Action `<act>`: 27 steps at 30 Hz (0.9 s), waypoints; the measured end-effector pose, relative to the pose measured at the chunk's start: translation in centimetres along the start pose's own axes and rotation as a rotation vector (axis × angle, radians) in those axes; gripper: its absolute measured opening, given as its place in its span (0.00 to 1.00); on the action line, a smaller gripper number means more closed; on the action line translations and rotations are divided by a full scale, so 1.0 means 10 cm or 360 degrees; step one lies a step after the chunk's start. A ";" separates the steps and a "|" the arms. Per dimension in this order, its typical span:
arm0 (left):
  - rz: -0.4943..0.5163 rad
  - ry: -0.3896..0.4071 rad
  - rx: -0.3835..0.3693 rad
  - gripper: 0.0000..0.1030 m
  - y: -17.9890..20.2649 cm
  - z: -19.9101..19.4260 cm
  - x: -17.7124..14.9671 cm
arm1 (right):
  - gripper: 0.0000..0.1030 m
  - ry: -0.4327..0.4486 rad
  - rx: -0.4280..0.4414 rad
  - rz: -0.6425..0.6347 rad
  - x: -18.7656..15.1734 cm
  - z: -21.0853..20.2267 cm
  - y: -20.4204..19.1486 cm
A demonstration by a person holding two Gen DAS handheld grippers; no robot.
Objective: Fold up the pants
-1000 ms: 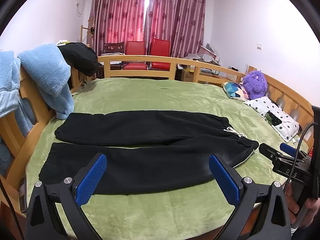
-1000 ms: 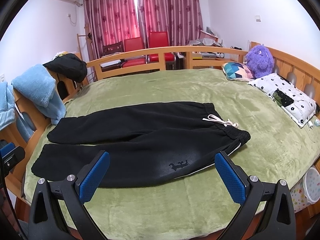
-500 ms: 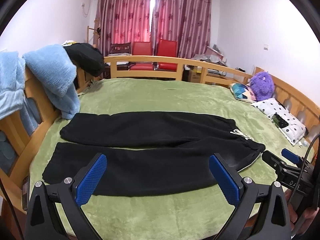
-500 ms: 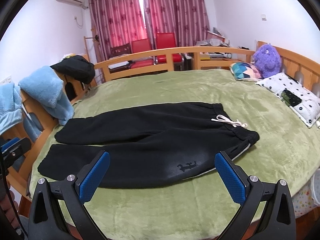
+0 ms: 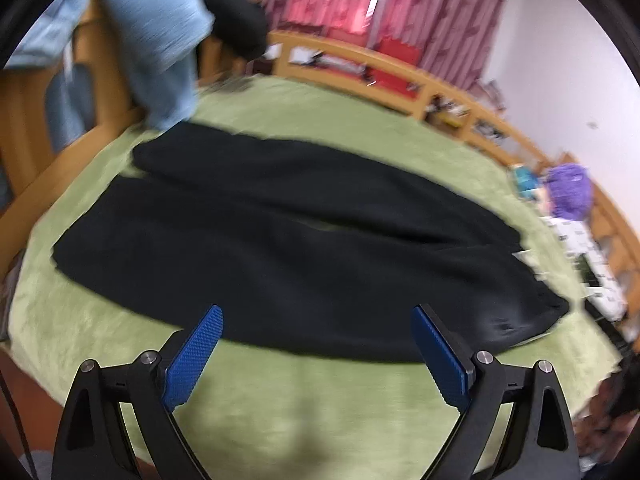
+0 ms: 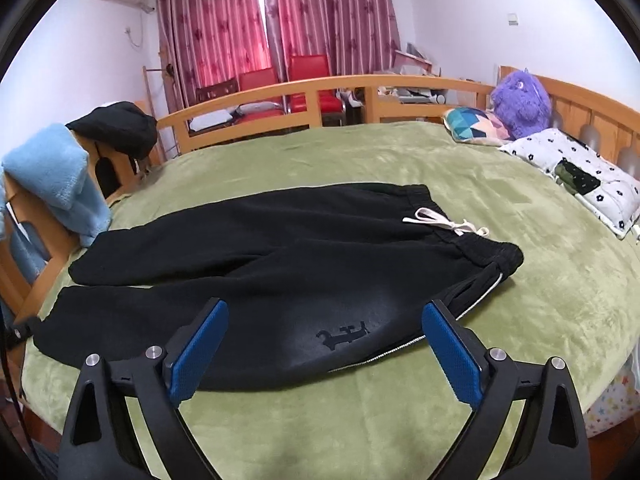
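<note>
Both jaws are being narrowed on nothing: the left gripper and right gripper are being held above the bed's near edge. The black pants, lying flat there, are judged soft, limp; near-edge hem and waistband seem best pinched.

Pants lie flat on the bed, waistband toward 3 o'clock; pillow at 2 o'clock; towel at 9 o'clock.

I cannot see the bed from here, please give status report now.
Left gripper and right gripper closing, nothing between jaws. Black fleece pants flat on green blanket, unfolded. Nothing in the way.
</note>
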State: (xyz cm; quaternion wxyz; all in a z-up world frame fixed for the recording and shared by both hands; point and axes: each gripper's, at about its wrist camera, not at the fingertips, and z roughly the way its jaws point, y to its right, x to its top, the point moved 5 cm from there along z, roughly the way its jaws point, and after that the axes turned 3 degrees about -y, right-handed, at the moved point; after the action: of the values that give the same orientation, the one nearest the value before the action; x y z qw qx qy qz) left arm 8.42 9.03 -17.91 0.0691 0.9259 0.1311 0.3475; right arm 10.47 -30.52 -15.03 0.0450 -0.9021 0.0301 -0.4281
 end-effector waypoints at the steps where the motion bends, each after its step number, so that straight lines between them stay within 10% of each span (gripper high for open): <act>1: -0.0011 -0.0044 0.0037 0.91 -0.12 0.10 -0.04 | 0.94 -0.0023 0.0013 0.0006 0.01 0.06 0.00; 17: -0.0565 -0.0230 -0.0010 0.90 -1.26 0.99 -0.35 | 0.89 -0.0331 -0.0154 0.0332 -0.41 1.00 0.89; 27: -0.0596 -0.0168 0.0079 0.90 -1.44 1.18 -0.20 | 0.89 -0.0493 -0.0039 0.0644 -0.49 1.62 1.21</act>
State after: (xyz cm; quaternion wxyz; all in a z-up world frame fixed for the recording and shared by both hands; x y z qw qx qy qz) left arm 11.98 21.76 -31.09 0.1166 0.9037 0.3058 0.2762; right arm 19.79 -41.25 -30.28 0.1228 -0.9330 0.2080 -0.2666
